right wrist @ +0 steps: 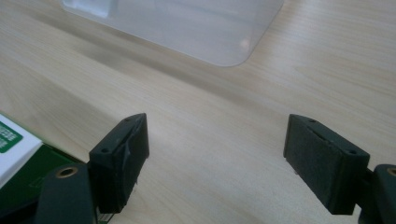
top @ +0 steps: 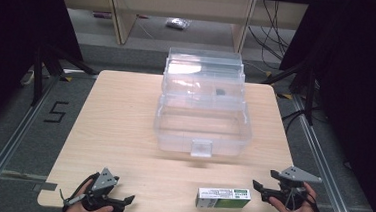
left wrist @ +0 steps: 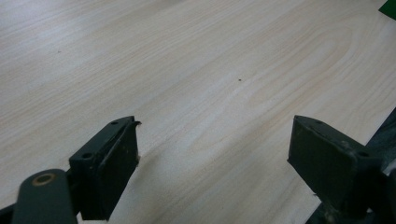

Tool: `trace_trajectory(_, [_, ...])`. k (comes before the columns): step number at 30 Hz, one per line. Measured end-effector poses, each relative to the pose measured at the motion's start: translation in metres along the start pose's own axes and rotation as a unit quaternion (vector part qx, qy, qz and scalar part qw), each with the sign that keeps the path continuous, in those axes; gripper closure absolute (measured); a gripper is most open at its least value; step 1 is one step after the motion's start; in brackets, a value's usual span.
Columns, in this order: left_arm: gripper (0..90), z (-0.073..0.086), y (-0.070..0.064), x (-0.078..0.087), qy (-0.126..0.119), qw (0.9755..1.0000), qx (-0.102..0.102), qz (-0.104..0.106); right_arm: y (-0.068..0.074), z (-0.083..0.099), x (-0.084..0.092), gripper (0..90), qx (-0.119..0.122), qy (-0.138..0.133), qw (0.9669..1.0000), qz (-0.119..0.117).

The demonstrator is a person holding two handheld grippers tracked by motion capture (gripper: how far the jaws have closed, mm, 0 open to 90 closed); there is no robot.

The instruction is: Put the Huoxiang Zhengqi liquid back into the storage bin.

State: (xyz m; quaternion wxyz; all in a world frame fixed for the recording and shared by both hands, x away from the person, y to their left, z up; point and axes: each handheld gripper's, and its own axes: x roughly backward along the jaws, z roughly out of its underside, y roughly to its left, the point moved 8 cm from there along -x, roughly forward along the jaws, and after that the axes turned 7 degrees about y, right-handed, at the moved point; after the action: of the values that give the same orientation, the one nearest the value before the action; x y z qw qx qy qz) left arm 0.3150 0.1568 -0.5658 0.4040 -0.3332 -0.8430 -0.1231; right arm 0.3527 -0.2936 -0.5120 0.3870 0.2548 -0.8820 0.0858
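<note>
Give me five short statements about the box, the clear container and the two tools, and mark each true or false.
1. The green and white box lies on the table, near its front edge. True.
2. The right tool grips the box. False: its jaws stand open over bare wood beside the box.
3. The clear container stands open. True.
4. The box lies inside the container. False: it lies on the table in front of it.
5. The left tool is open with nothing between its jaws. True.
</note>
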Motion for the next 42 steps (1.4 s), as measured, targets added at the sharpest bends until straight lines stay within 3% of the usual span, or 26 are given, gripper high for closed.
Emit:
trace_trajectory(1, [15.5, 0.001, 0.001, 0.001, 0.007, 0.9999, -0.009, 0.003, 0.000, -0.001, 0.001, 23.5, 0.003, -0.001, 1.0000, 0.000])
trace_trajectory(4, [15.4, 0.000, -0.001, 0.000, 0.000, 1.0000, 0.000, 0.003, 0.003, -0.004, 0.003, 23.9, 0.007, -0.004, 1.0000, -0.002])
trace_trajectory(6, [15.4, 0.001, 0.001, 0.001, 0.006, 0.9999, -0.008, 0.004, 0.004, -0.005, 0.005, 24.0, 0.010, -0.003, 0.9999, 0.000])
trace_trajectory(7, [15.4, -0.002, -0.001, -0.001, -0.009, 0.9999, 0.007, 0.005, 0.008, -0.005, 0.007, 24.1, -0.004, 0.001, 1.0000, -0.006])
trace_trajectory(11, [15.4, 0.000, 0.000, 0.000, 0.000, 1.0000, 0.001, 0.003, 0.009, -0.007, 0.008, 24.1, -0.004, -0.005, 0.9999, -0.008])
trace_trajectory(12, [15.5, 0.001, 0.001, 0.001, 0.007, 1.0000, -0.006, 0.003, 0.006, -0.010, 0.010, 24.1, 0.013, -0.011, 0.9998, -0.001])
trace_trajectory(15, [15.4, 0.001, 0.000, 0.001, 0.004, 1.0000, -0.004, 0.003, 0.008, -0.011, 0.012, 24.1, 0.010, -0.011, 0.9999, -0.006])
trace_trajectory(19, [15.4, 0.001, 0.001, 0.001, 0.010, 0.9999, -0.008, 0.002, 0.007, -0.016, 0.019, 23.9, 0.027, -0.016, 0.9995, 0.003])
trace_trajectory(20, [15.4, 0.001, 0.001, 0.001, 0.008, 0.9999, -0.007, 0.002, 0.012, -0.014, 0.020, 23.9, 0.010, -0.004, 0.9999, -0.009])
trace_trajectory(21, [15.5, 0.001, 0.000, 0.000, 0.007, 1.0000, -0.005, 0.002, 0.013, -0.014, 0.022, 23.9, 0.007, -0.002, 0.9999, -0.010])
trace_trajectory(22, [15.4, 0.000, -0.001, -0.001, 0.000, 1.0000, 0.005, 0.002, 0.010, -0.017, 0.023, 23.9, 0.029, -0.011, 0.9995, -0.003])
trace_trajectory(27, [15.5, 0.001, 0.000, -0.001, 0.003, 1.0000, 0.004, 0.000, 0.017, -0.022, 0.030, 23.7, 0.042, -0.015, 0.9989, -0.015])
trace_trajectory(29, [15.4, 0.000, 0.001, -0.002, 0.002, 1.0000, 0.006, -0.001, 0.027, -0.022, 0.034, 23.7, 0.035, -0.001, 0.9991, -0.024])
trace_trajectory(30, [15.4, 0.000, 0.000, -0.001, 0.002, 1.0000, 0.004, -0.001, 0.028, -0.023, 0.035, 23.6, 0.052, -0.003, 0.9984, -0.022])
trace_trajectory(33, [15.5, 0.000, 0.001, -0.002, 0.001, 1.0000, 0.004, -0.001, 0.036, -0.026, 0.038, 23.3, 0.072, -0.006, 0.9969, -0.030])
trace_trajectory(36, [15.4, 0.001, 0.001, -0.002, 0.002, 1.0000, 0.004, -0.001, 0.044, -0.027, 0.042, 22.7, 0.070, -0.004, 0.9969, -0.037])
trace_trajectory(38, [15.4, 0.000, 0.000, -0.002, -0.001, 1.0000, 0.007, 0.003, 0.054, -0.029, 0.045, 21.7, 0.092, 0.002, 0.9943, -0.054])
trace_trajectory(39, [15.4, 0.000, 0.000, -0.002, -0.001, 1.0000, 0.007, 0.003, 0.054, -0.029, 0.045, 21.7, 0.092, 0.002, 0.9943, -0.054])
trace_trajectory(40, [15.4, 0.002, 0.001, 0.000, 0.011, 0.9999, -0.003, 0.000, 0.056, -0.030, 0.044, 21.3, 0.111, 0.005, 0.9922, -0.056])
trace_trajectory(42, [15.4, 0.001, 0.002, -0.002, 0.003, 1.0000, 0.003, -0.002, 0.064, -0.030, 0.045, 18.8, 0.118, 0.018, 0.9906, -0.065])
